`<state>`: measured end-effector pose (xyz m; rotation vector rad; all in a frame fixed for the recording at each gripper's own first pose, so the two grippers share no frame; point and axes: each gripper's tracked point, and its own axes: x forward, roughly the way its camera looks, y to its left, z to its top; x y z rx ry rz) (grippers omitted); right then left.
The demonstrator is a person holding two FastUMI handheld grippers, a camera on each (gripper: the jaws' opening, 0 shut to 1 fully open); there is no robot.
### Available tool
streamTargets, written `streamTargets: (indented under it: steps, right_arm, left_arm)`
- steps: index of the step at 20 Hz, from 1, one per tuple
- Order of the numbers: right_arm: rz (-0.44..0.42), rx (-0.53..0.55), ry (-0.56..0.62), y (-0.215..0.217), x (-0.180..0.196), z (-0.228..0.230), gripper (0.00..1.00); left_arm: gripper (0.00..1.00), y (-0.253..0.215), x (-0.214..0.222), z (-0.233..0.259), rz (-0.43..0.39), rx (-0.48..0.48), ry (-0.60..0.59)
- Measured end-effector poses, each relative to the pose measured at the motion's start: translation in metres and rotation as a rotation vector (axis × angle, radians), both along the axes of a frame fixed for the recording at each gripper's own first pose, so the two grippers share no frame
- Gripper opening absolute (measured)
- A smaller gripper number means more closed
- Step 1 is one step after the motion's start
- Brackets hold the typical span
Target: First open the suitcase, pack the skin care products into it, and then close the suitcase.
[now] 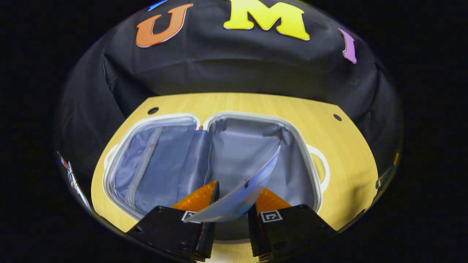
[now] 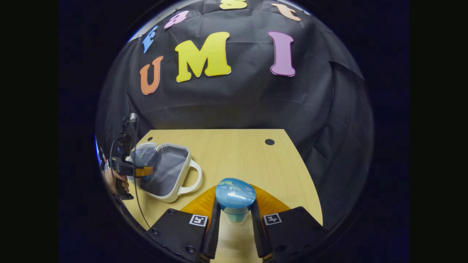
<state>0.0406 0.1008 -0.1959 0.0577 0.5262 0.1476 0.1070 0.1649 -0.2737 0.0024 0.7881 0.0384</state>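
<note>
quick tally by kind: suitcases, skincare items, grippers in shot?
Suitcase, open on the table: 1
Skin care products: 2, a flat sachet in the left gripper and a blue-capped jar in the right gripper
Grippers: 2
Total: 5

Dim booth; bright overhead light; sharp focus; fisheye-bent edges.

Sachet's (image 1: 239, 193) near end behind claw fingers, jar's (image 2: 235, 199) base perhaps hidden between fingers
</note>
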Motion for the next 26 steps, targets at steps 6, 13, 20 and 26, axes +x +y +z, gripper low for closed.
streamTargets:
  steps: [6,13,20,26]
  right_arm:
    - [-0.016,-0.039,0.028,0.007,-0.007,-0.003,0.38]
    - [-0.013,-0.054,0.040,0.015,-0.006,-0.007,0.38]
    - [0.004,-0.054,0.071,0.023,-0.001,-0.019,0.38]
    - [0.039,-0.062,0.091,0.033,0.000,-0.027,0.38]
  left_arm:
    - [0.37,0.002,-0.004,-0.035,-0.025,0.046,0.177]
    - [0.38,-0.001,-0.007,-0.056,-0.043,0.075,0.326]
    - [0.39,-0.005,-0.003,-0.058,-0.051,0.040,0.364]
    - [0.40,-0.005,-0.003,-0.057,-0.046,0.045,0.366]
